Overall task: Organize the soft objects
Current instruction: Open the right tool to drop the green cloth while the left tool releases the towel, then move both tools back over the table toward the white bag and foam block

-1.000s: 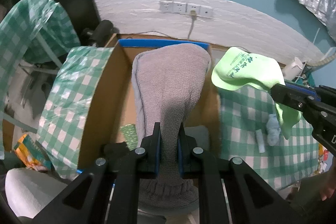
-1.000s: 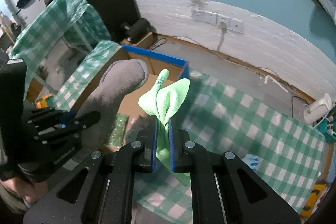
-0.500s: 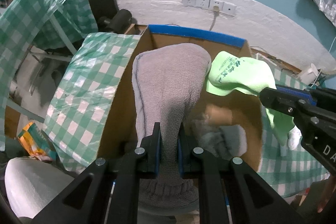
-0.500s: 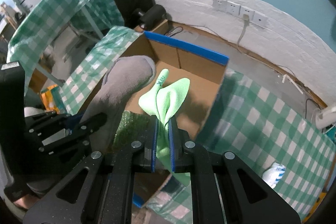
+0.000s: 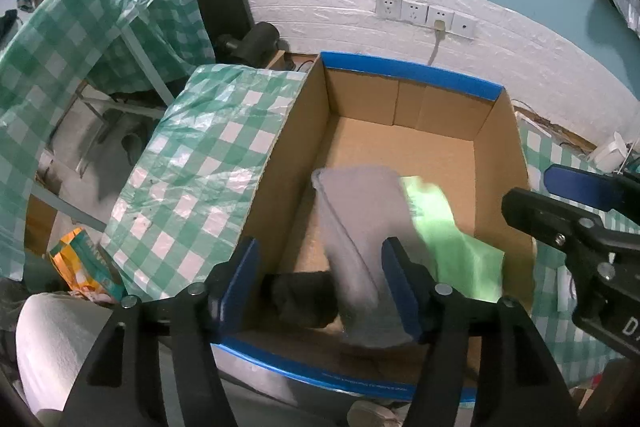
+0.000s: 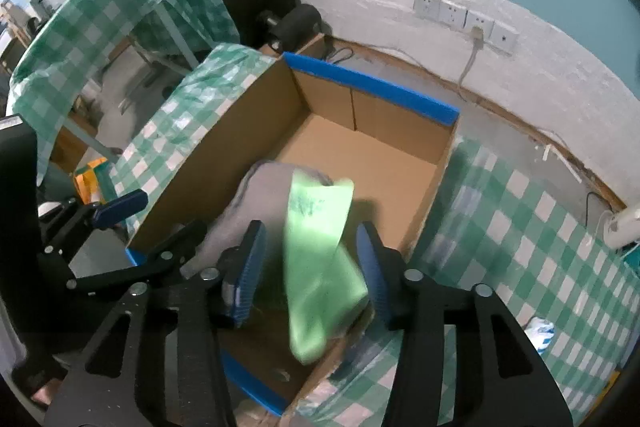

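Two soft things to land in one box (image 5: 400,71): sock (image 5: 356,219) and cloth (image 5: 444,231). Judged to be the drop step, close to done.

To do it well:
- Hold both tools spread and level above the near half of the box, toward 6 o'clock of its floor.
- Wait for both pieces to settle before lifting away.
- Lift straight up and back, clear of the near blue rim, so as not to snag fabric on a pad.
- Watch the cloth's lower end near the 5 o'clock corner. Seen from the right wrist, close to the near wall there and likely to drape over the edge. Nudge inward if so.
- Save the bare far half of the floor, toward 12 o'clock, for further pieces.

Left tool (image 5: 320,251):
- Spread wide, gripping nothing.
- Sock loose and blurred in the gap, close to the pad at 3 o'clock. Contact there impossible to tell.
- Below, at 7 o'clock in the box, a dark lump (image 5: 304,295), too dim to name.

Right tool (image 6: 310,231):
- Likewise wide apart, holding nothing.
- Cloth (image 6: 316,247) blurred between the fingers, touching neither pad as far as visible.
- Sock (image 6: 260,195) just behind the cloth at 10 o'clock, both over the box (image 6: 368,89).

Further out: checked bench cover (image 5: 200,167) against the box at 9 o'clock, then wall sockets (image 5: 424,17) at 12 o'clock, well beyond the far rim.
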{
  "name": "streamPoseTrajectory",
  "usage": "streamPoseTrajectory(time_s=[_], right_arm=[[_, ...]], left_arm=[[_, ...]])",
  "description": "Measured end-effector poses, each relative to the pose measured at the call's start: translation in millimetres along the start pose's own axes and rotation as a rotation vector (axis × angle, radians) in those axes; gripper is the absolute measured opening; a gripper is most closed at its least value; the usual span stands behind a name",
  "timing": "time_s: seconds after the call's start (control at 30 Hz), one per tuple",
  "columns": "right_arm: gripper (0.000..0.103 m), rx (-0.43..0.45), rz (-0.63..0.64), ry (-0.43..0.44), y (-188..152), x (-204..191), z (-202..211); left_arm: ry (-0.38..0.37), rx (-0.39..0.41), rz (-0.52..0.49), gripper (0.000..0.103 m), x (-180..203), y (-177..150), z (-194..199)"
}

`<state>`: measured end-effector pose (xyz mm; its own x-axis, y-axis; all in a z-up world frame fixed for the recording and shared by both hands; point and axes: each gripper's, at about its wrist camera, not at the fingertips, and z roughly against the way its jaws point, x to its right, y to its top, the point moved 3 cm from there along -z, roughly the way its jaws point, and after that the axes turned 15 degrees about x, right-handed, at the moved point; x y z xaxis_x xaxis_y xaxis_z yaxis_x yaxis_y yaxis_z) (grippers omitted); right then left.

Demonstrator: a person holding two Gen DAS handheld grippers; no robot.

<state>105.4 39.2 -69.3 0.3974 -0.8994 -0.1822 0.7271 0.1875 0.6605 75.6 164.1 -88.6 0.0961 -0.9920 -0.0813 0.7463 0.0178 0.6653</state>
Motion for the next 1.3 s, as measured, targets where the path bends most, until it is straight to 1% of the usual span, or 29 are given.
streamPoseTrajectory(time_s=[0.07,0.27,0.47,0.57,0.97,1.3], right_arm=[[0.053,0.008,0.003,-0.009,1,1,4],[0.058,0.024,-0.006,-0.029,-1,12,19],[0.058,0.026,-0.011,-0.057,-9,24,32],[0.059,0.037,-0.021,-0.074,-12,32,39],[0.059,0.058,-0.070,-0.118,-22,67,66],[0.061,0.063,-0.113,-0.157,-41,100,85]], left_arm=[[-0.003,-0.001,0.002,0.068,1,1,1],[-0.024,0.015,-0.012,0.069,14,5,10],[-0.048,0.031,-0.037,0.069,30,7,19],[-0.054,0.034,-0.048,0.072,36,7,20],[-0.074,0.056,-0.114,0.072,72,9,32],[-0.098,0.061,-0.167,0.072,107,8,39]])
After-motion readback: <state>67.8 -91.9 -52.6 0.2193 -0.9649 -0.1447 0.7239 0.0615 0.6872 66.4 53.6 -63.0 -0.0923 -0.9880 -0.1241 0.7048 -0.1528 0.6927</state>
